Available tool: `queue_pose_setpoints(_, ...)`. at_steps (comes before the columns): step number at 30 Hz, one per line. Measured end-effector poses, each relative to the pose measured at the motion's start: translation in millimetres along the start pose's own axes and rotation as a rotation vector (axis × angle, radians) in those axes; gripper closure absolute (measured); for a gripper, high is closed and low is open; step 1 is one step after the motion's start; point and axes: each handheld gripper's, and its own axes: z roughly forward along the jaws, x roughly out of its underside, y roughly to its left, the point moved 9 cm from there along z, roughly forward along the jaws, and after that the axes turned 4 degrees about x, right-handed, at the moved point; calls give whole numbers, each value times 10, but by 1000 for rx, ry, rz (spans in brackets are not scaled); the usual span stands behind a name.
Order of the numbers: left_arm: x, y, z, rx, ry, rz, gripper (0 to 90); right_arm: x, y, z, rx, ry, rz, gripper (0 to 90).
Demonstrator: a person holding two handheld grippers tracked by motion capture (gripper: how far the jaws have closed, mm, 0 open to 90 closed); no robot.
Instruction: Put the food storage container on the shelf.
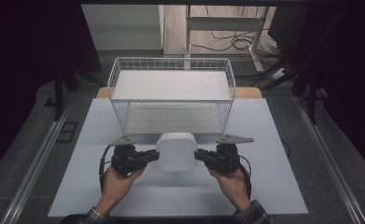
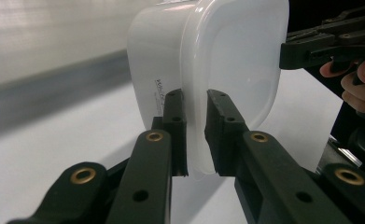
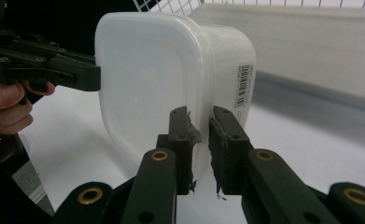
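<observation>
Above the table [image 1: 264,186], in the high view, a white tub [image 1: 176,150] is held between the two grippers — the left gripper [image 1: 152,156] meets its left edge, the right gripper [image 1: 200,156] its right edge. The tub is just in front of a wire basket [image 1: 171,93] and is kept over the white mat. Each gripper is gripped by a hand [image 1: 117,182].

From the left gripper view, the jaws are seen clamped on the tub's [image 2: 208,79] rim — the lid side is turned to the right, and the other gripper [image 2: 287,51] bites the far edge.

From the right gripper view, the jaws are likewise clamped on the rim of the tub [image 3: 171,79]; a barcode label [image 3: 243,86] is carried on its side wall, and the basket's [image 3: 171,4] wire is seen behind.
</observation>
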Motion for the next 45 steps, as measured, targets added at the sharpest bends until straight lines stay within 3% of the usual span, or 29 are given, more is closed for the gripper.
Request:
queue_pose_setpoints(20, -685, 18, -269, -28, -84, 58, 798, -715, 12, -52, -13, -89, -44, 784)
queue_pose_setpoints(32, -1240, 12, -456, -66, -120, 109, 798, -1267, 28, -122, 4, -146, -73, 780)
queue_pose_setpoints(36, -1408, 19, -500, -74, -122, 126, 799, -1443, 21, -136, 11, -159, -72, 779)
queue_pose_setpoints(45, -1767, 109, -508, -75, -123, 122, 800, -1787, -80, -92, 29, -175, -49, 771)
